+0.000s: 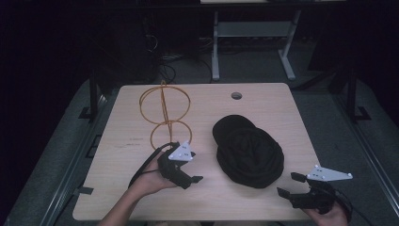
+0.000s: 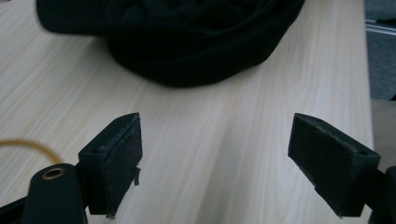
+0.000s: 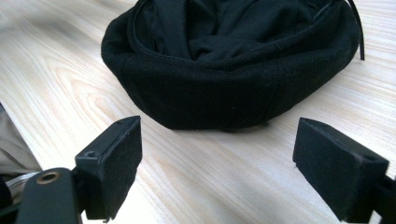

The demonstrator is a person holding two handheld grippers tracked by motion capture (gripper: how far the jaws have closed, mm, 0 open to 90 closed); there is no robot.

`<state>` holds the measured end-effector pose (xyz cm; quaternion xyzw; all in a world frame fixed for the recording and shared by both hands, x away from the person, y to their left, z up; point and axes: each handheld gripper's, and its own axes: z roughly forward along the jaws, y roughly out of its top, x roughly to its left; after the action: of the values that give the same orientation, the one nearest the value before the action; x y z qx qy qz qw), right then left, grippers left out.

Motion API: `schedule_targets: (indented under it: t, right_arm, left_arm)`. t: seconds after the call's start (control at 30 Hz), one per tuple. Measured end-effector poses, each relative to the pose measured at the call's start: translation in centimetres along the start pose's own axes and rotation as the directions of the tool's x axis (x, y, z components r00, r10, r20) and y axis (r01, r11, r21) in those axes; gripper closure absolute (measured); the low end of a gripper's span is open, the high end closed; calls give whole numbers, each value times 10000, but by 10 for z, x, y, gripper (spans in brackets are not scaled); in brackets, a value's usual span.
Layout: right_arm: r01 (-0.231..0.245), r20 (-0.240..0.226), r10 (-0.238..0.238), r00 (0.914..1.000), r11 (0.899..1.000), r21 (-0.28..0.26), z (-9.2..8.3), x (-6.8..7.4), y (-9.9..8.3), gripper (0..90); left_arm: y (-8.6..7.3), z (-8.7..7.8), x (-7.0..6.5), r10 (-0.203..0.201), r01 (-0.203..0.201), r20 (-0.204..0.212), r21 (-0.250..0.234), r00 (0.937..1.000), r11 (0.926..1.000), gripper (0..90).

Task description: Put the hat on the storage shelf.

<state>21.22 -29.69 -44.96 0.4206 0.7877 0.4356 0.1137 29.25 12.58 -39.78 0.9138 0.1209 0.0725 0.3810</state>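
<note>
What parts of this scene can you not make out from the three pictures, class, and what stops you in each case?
- Black cap: high view, too dark to show folds or which way up it lies.
- Cap's far side: left gripper view, cut by the top edge.
- Orange wire stand: its foot is hidden behind the left gripper in the high view.
- Right gripper: hand cut by the bottom edge.
- Room beyond the table: too dark.

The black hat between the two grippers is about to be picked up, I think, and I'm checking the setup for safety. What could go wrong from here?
1. The black hat is soft and crumpled, so a pinch by the right gripper may catch only one fold and let it sag or slip.
2. The orange wire stand sits just behind the left gripper; a backward swing could knock it over.
3. The right gripper is near the table edge, so a dragged hat might slide off.
</note>
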Motion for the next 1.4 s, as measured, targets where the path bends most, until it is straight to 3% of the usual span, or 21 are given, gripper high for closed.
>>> schedule_targets:
  t: [0.47, 0.63, 0.8, 1.4]
  right_arm:
    - [-11, -95, 12, 10000, 10000, 67, 1, -1, 0, 154]
    - [-3, -122, 3, 9999, 10000, 32, 0, -1, 1, 154]
    - [23, -197, -21, 9998, 9999, 126, 1, -1, 1, 154]
    - [117, -313, -112, 9994, 9998, 155, 0, -1, 2, 156]
  left_arm:
    - [35, 34, -8, 769, -794, 724, 327, 9944, 9963, 227]
    - [43, 42, -9, 788, -810, 914, 207, 9927, 9965, 234]
    - [55, 56, -11, 1108, -1165, 1221, 401, 9863, 9924, 254]
    - [80, 95, -11, 1464, -1659, 2158, 752, 9654, 9833, 305]
